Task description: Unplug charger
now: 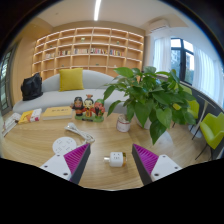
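A small white charger (114,158) lies on the wooden table (40,140), between my two fingers with a gap at each side. It rests on the table on its own. My gripper (112,160) is open, its magenta pads (76,157) standing to the left and right of the charger. I see no cable or socket joined to the charger.
A white corded thing (80,129) and a round patterned coaster (64,145) lie ahead to the left. Small figurines (87,107) stand farther back. A leafy potted plant (150,95) stands ahead to the right. A sofa (60,90) and shelves (88,48) are beyond.
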### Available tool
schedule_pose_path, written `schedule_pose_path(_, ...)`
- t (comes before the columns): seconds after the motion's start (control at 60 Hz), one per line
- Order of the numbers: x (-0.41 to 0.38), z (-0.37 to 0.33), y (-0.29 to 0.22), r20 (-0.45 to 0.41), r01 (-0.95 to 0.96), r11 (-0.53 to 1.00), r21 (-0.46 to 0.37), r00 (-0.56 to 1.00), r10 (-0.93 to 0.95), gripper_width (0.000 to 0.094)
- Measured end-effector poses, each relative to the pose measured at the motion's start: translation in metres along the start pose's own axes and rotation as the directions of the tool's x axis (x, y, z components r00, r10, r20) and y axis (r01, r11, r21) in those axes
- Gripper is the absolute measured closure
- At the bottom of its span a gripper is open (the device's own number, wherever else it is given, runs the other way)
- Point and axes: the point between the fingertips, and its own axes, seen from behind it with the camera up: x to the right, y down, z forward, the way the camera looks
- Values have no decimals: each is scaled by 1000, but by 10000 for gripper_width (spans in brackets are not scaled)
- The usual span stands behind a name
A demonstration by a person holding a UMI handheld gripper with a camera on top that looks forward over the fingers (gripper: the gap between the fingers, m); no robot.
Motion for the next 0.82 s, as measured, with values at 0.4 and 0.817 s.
schedule_pose_path(0.4, -19, -186, 15, 45, -4, 1000, 12, 999, 4, 85)
schedule_pose_path(0.817, -14, -234, 31, 38, 20, 999, 25, 999, -21, 83)
